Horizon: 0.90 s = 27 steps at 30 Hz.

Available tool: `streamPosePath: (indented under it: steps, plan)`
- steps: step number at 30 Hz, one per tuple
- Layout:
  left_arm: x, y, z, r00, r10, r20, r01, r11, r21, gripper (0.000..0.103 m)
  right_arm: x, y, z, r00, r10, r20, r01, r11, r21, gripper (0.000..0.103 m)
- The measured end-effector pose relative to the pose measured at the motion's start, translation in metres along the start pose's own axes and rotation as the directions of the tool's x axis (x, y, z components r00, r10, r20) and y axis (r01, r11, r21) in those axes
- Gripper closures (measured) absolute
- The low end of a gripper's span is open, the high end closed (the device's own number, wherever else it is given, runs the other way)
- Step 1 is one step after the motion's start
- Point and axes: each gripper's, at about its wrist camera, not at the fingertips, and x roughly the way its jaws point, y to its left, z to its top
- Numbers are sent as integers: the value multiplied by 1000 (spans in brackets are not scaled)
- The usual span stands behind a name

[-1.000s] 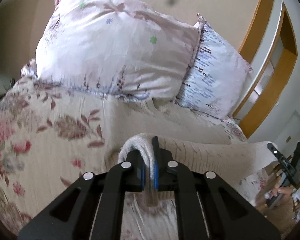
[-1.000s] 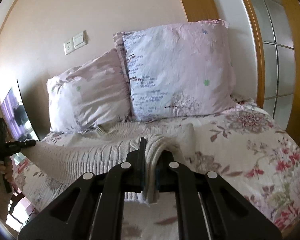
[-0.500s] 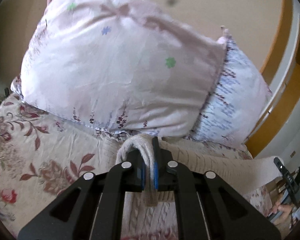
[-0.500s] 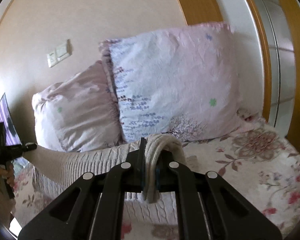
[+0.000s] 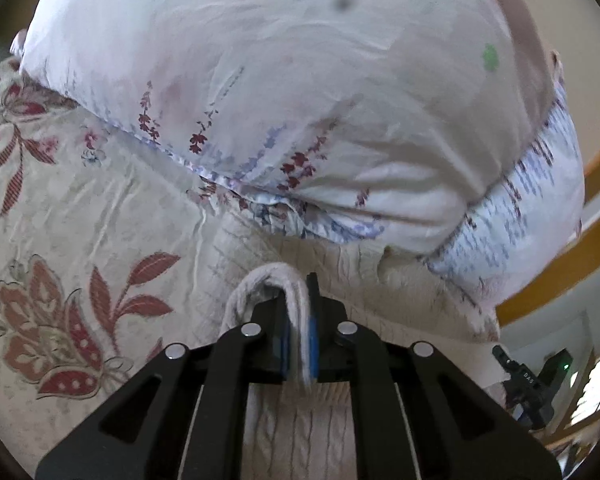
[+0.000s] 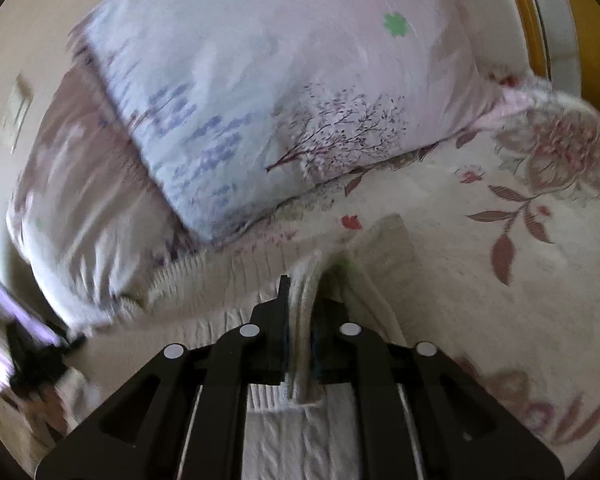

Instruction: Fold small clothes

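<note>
— Left wrist view: left gripper (image 5: 299,338) clamped on a bunched hem of the cream sweater (image 5: 300,432), fold looping up over the fingers toward 12 o'clock. Rest of the knit spread on the flowered bedspread (image 5: 80,208), running under the front edge of the pink pillow (image 5: 280,80) at 12 o'clock.

— Right wrist view, same story: right gripper (image 6: 299,336) pinched shut on another edge of the sweater (image 6: 300,440), ribbed band stretched off toward 9 o'clock, blue-printed pillow (image 6: 260,80) looming from 11 to 1 o'clock.

— Biggest worry?

— Crowding the pillows. Very near both of them; any push further toward 12 o'clock probably drags the carried edge against a pillow, or buries it underneath, leaving a crooked fold.

— Grip itself?

— Thin bite on thick, stretchy knit. Could slip out on one side under uneven pull, twisting the fold line.

— Anything else?

— Heavy blur in the right view, so judging the alignment of the two edges is hard. Likely a lumpy layer if released without flattening, and a rucked bedspread if dragged low.
</note>
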Motion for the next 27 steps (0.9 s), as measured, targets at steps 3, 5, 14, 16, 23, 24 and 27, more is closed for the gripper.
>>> streamPosePath:
  steps: [3,5,14,16,23,24,27]
  plan:
    - [7,1,9,1000,-12,-9,12,998,-55,77,13,-5,15,999,30,-13,-29,995,99,55]
    - [4,2,13,999,-39,11,40,995,-86,62,11,-2,19,999,33,11,-34,994,102,51]
    - [-35,-2,10,996,-3,85,3,1000,2,42,-35,-1,14,995,-33,97,34,999,-8,50]
    - [-41,0,5,997,3,83,-4,1000,21,42,-40,-5,12,994,-42,100,43,999,-13,50]
    - [-59,-2,-19,995,51,80,-62,989,138,42,-53,-14,-4,996,-55,67,61,995,-82,58]
    - [-60,-2,-23,995,57,77,-69,985,157,42,-53,-14,-7,996,-59,59,65,993,-97,62]
    - [-59,-1,-32,996,65,56,-75,980,183,44,-49,-18,-14,996,-87,29,90,987,-130,66]
